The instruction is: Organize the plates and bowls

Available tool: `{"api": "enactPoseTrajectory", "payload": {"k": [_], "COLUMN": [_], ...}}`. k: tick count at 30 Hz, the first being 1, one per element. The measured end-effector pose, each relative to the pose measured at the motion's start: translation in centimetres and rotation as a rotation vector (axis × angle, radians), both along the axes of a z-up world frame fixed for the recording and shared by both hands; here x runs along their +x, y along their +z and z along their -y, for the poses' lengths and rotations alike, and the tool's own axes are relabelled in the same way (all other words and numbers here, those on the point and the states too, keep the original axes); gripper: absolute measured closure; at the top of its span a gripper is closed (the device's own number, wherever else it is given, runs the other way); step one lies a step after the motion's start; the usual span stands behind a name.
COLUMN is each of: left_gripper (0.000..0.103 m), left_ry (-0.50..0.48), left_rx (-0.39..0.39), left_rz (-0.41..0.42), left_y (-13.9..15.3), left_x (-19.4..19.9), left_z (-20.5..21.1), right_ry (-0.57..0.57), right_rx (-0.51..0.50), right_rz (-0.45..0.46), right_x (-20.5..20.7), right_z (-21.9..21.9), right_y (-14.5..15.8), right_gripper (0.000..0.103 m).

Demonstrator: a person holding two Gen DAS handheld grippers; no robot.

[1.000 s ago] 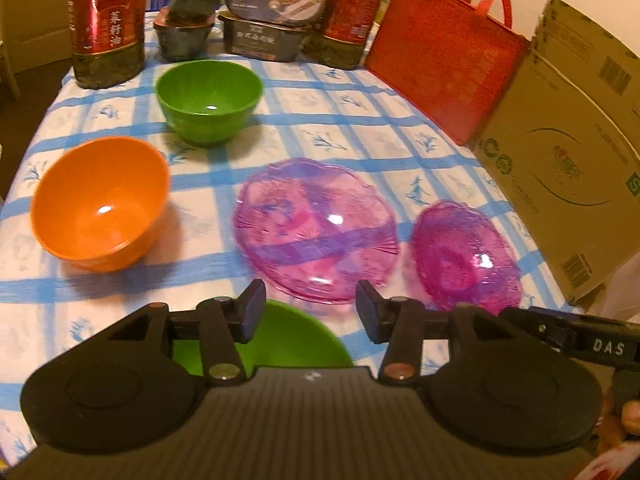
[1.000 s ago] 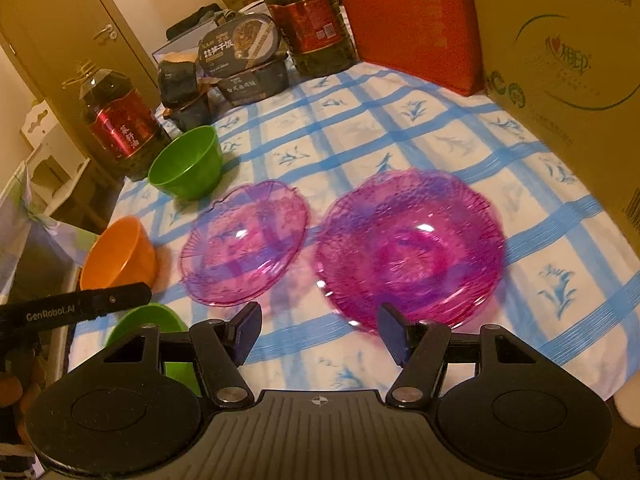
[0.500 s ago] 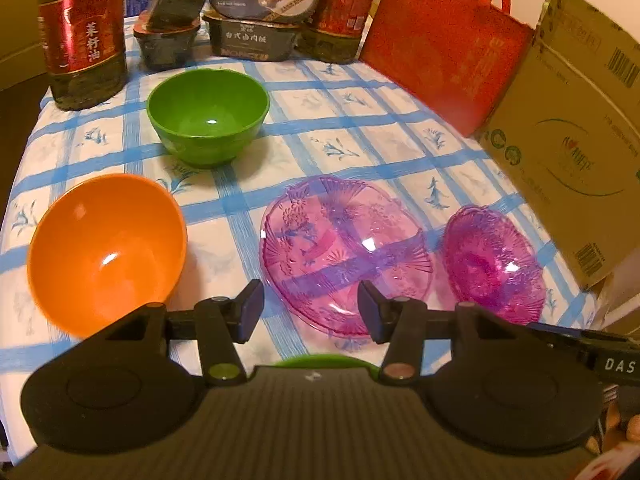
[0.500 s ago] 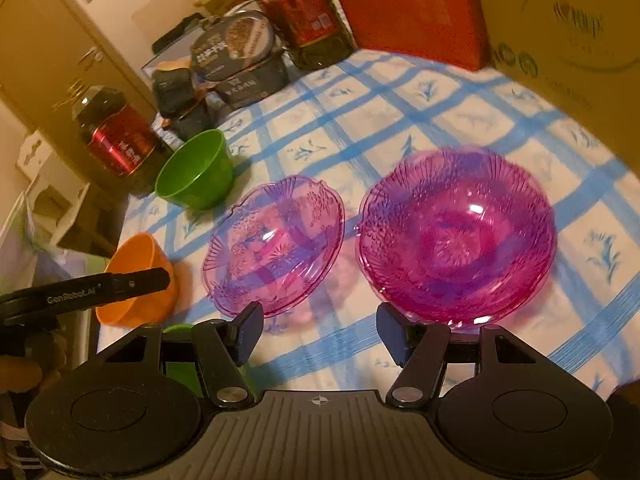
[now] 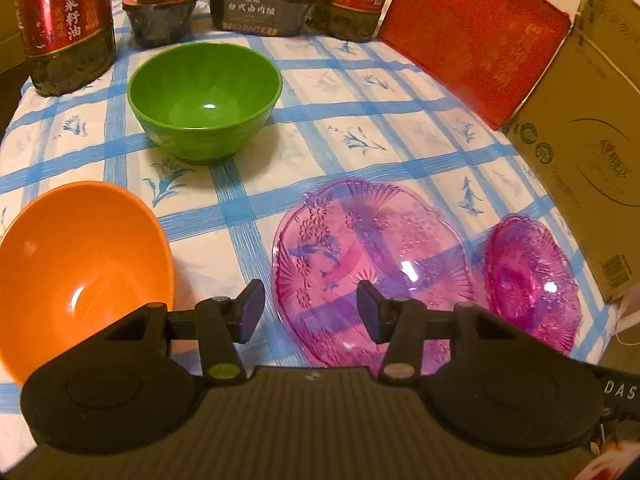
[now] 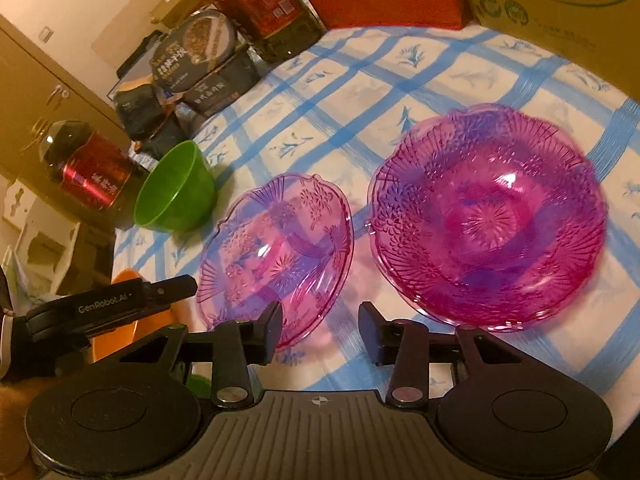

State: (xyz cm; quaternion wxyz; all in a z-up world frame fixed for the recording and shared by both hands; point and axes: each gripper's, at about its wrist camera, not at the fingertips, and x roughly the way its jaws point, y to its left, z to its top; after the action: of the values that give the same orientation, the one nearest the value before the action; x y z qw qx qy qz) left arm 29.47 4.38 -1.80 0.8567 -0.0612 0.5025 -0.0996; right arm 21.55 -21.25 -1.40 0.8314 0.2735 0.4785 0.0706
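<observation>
Only a few bits are readable: "GenRobot.AI" on the left gripper [image 6: 112, 304] arm, "DAS" on the black bar [image 5: 620, 391] at the edge, "HONGLU" on the dark food box [image 5: 256, 12], and 菜籽油 on the oil bottle [image 5: 64, 20].

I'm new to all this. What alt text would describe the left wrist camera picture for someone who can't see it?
An open left gripper hovers over a blue-checked tablecloth, just above a pink glass plate. An orange bowl sits to its left, a green bowl farther back, a second pink plate at right.
</observation>
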Motion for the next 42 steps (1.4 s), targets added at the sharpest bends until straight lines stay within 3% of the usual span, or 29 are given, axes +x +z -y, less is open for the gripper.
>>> {"api": "enactPoseTrajectory", "payload": {"k": [18,32,36,42], "left_gripper": [0.074,0.088,0.088,0.096], "left_ry": [-0.002,0.013,0.020,0.026], "left_rx": [0.059,0.094,0.098,0.105], "left_rz": [-0.036,-0.036,-0.031,-0.032], "left_y": [-3.3,-3.3,-3.1,-2.8], "left_x": [2.6,2.6,2.5,2.4], "left_z": [0.7,0.5,0.4,0.5], "right_ry": [-0.030,-0.035,-0.036,-0.029], "right_rx": [-0.006,-0.038,-0.034,-0.034], "right_rz": [-0.047,-0.075,-0.076,-0.071], "right_x": [3.0,3.9,4.2,4.2], "right_z": [-1.6,-2.0,-1.9,-1.7], "right_y": [-3.1,-4.2,-4.7,-4.7], "right_gripper": [0.078,0.081,0.092,0.093]}}
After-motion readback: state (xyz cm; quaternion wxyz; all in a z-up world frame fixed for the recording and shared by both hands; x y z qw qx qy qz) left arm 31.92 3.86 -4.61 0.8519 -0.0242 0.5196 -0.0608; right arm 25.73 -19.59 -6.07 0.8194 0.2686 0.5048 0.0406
